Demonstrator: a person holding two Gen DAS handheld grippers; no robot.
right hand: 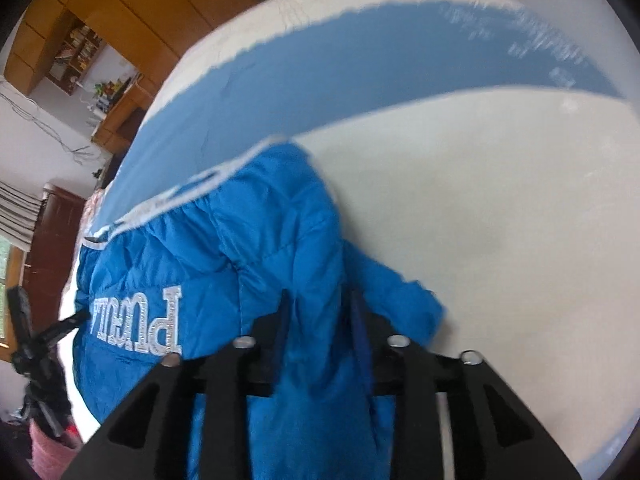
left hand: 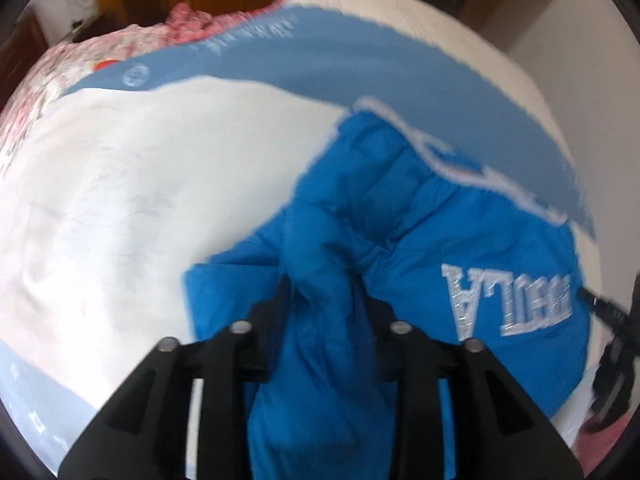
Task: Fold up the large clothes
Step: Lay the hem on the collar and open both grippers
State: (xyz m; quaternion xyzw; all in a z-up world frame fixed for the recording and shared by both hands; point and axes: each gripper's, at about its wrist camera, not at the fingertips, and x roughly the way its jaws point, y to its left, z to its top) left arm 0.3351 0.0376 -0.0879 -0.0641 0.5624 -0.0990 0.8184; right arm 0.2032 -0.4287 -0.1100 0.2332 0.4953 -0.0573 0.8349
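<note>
A bright blue padded jacket with white lettering and a white-trimmed hem lies bunched on the bed. My left gripper points down into it, jaws apart, and a loose fold of the jacket bulges up between the fingers. In the right wrist view the same jacket shows its lettering on the left. My right gripper also stands with jaws apart, with a fold of jacket filling the gap. The other gripper shows as a black shape at the far right and far left.
The bed is covered by a white sheet with a wide blue stripe. A pink floral quilt lies at the far left end. Wooden cabinets and a dark wooden door stand beyond the bed.
</note>
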